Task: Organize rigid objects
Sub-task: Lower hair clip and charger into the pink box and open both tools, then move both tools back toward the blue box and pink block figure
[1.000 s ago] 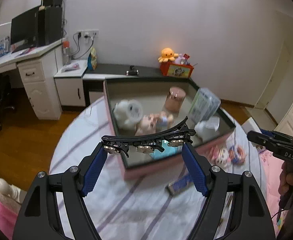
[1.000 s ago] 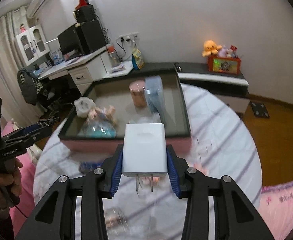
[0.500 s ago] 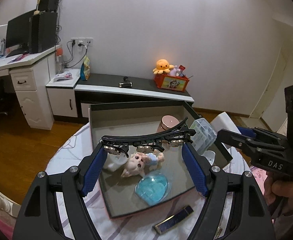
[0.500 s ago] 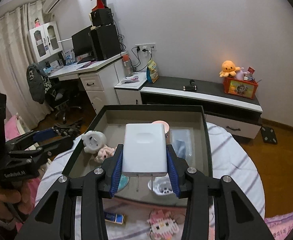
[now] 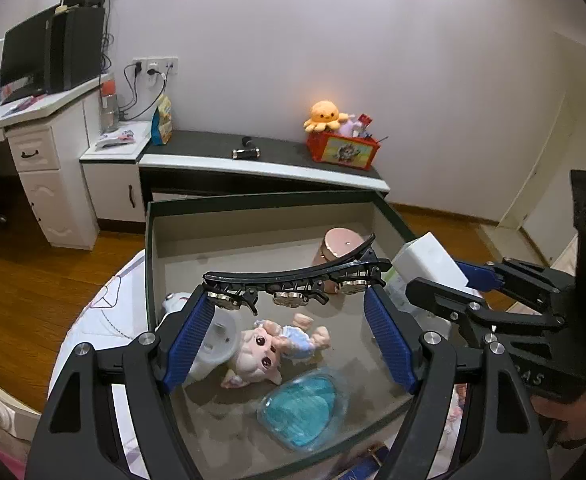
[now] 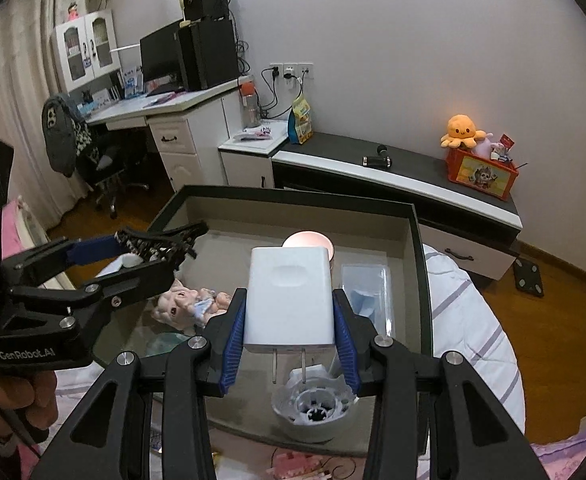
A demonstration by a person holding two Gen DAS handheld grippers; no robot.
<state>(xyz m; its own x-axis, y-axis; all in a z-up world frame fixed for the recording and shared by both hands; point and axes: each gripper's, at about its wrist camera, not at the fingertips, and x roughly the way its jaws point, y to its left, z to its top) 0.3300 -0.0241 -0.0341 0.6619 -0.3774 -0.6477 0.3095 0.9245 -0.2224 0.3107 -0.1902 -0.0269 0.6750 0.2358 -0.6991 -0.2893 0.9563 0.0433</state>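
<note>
My left gripper (image 5: 289,320) is shut on a black hair clip (image 5: 293,278) and holds it above the open grey box (image 5: 253,200). My right gripper (image 6: 289,320) is shut on a white power adapter (image 6: 289,296), prongs toward the camera, above the box's right half. In the left wrist view the adapter (image 5: 429,264) and right gripper (image 5: 453,292) show at right. In the right wrist view the left gripper (image 6: 145,256) with the clip (image 6: 161,242) shows at left. The box holds a doll (image 5: 273,348), a blue pouch (image 5: 305,404), a pink jar (image 5: 343,244), a white round toy (image 5: 213,340), a clear case (image 6: 367,292) and a white cup (image 6: 313,412).
The box rests on a round table with a striped white cloth (image 6: 473,320). A dark blue flat object (image 5: 369,464) and a pink block figure (image 6: 305,466) lie on the cloth in front of the box. A low cabinet (image 6: 393,176) and desk (image 6: 165,108) stand behind.
Both grippers moved forward over the box with their objects still held. The two grippers have come closer together.
</note>
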